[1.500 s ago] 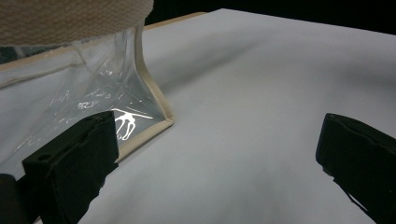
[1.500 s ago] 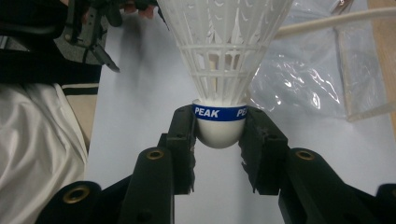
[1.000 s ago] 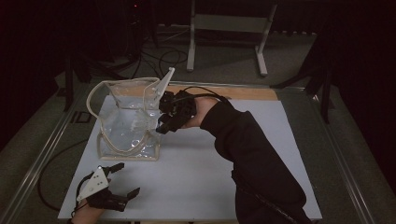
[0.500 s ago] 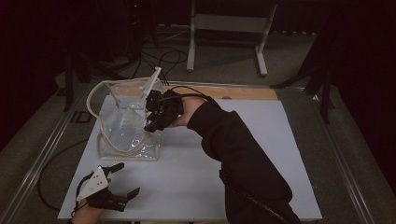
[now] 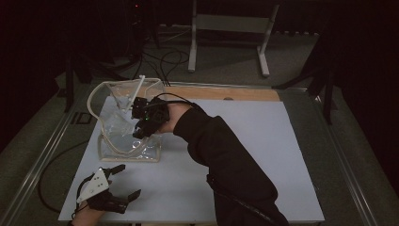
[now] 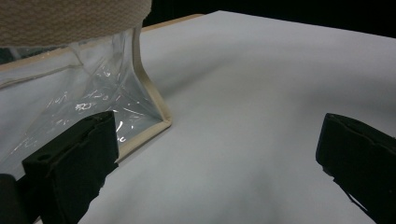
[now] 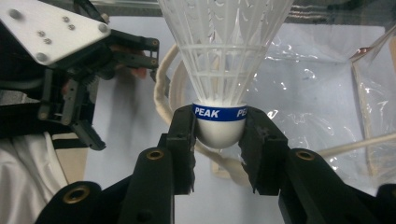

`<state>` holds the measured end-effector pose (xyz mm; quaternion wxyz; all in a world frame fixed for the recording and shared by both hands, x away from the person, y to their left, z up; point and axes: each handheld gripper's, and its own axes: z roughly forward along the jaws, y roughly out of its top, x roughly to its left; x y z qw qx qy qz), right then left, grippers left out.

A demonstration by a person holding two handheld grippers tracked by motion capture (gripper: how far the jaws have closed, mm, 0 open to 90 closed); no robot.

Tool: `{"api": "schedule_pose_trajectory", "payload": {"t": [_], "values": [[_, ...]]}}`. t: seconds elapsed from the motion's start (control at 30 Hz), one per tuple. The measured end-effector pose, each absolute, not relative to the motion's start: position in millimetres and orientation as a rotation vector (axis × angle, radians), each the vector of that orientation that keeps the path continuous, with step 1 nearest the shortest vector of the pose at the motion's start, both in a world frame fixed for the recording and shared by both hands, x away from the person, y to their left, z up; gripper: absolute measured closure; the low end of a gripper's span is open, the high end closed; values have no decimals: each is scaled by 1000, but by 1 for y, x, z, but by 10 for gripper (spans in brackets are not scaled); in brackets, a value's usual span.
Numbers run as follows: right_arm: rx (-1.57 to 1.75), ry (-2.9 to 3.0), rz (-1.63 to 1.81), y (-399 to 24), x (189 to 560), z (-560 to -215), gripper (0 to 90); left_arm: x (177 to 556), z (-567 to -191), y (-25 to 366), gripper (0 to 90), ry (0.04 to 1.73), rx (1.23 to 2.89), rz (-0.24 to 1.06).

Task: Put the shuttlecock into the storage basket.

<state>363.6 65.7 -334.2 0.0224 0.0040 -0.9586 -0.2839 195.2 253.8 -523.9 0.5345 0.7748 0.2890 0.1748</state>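
Observation:
A white plastic shuttlecock (image 7: pixel 224 56) with a blue band reading PEAK has its rounded cork pinched between my right gripper's (image 7: pixel 219 135) jaws, skirt pointing away. In the high view my right gripper (image 5: pixel 143 120) hovers over the open mouth of a clear plastic bag (image 5: pixel 117 141) with beige trim, and the shuttlecock (image 5: pixel 136 94) pokes toward the upper left. My left gripper (image 5: pixel 131 180) rests near the table's front left corner, open and holding nothing. Its two black jaws stand wide apart in the left gripper view (image 6: pixel 215 154), with the bag's corner (image 6: pixel 93 93) just to their left.
The bag stands on a white board (image 5: pixel 263 141) with a wooden strip (image 5: pixel 235 93) along its back edge. A dark sleeve (image 5: pixel 221 155) crosses the board's middle. A metal stand (image 5: pixel 226 28) and cables lie on the floor behind. The board's right half has free room.
My right gripper has carried the shuttlecock leftward and a little down, from the bag's right rim to over its opening. The left gripper has stayed put.

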Motion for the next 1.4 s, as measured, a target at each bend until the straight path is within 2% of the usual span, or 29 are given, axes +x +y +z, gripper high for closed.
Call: {"api": "schedule_pose_trajectory", "payload": {"t": [0.4,1.4], "values": [[-48,-2977,-810,79,370,-354,662,196,-524,254,4,686,1847,413],[-134,-3047,-552,107,366,-378,660,196,-525,254,4,683,1849,407]]}}
